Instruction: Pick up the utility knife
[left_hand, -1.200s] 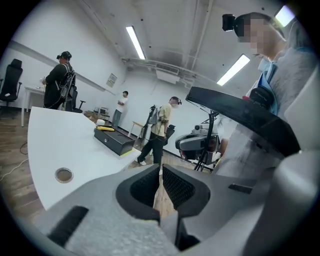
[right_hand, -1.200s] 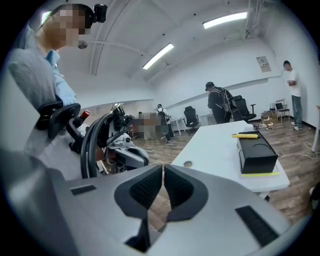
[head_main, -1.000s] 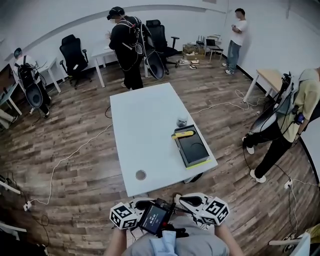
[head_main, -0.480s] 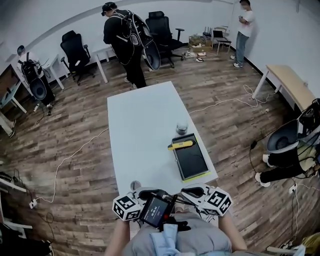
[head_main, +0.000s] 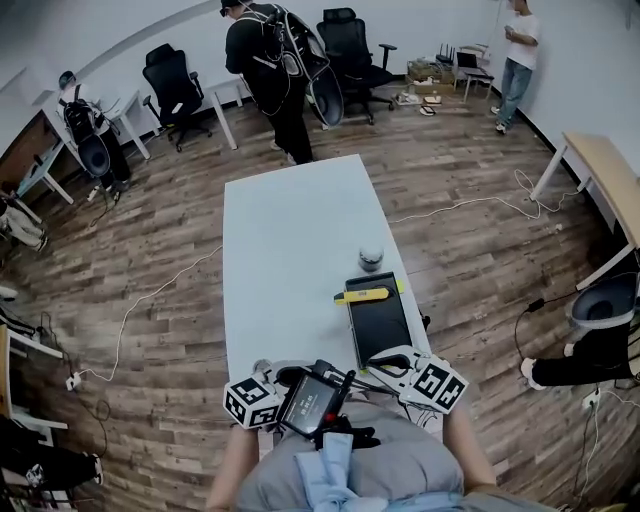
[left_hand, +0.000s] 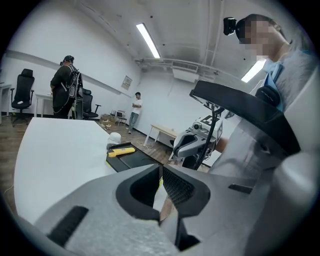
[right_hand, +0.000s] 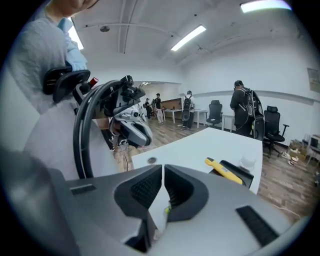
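The yellow utility knife (head_main: 365, 295) lies crosswise on the far end of a black tray (head_main: 380, 325) at the white table's right side. It also shows as the knife (left_hand: 121, 150) and the knife (right_hand: 225, 170) in the two gripper views. My left gripper (head_main: 283, 375) and right gripper (head_main: 385, 360) are held close to my chest over the table's near edge, well short of the knife. The left gripper (left_hand: 161, 187) has its jaws shut with nothing between them. So does the right gripper (right_hand: 163, 192).
A small white round object (head_main: 371, 257) stands just beyond the tray. The white table (head_main: 290, 250) has a cable hole (right_hand: 150, 160) near its front. Office chairs, side desks, floor cables and several people stand around the room.
I have come closer to the table: both grippers now sit over its near edge instead of short of it. The knife and tray have not moved. Both grippers stay shut.
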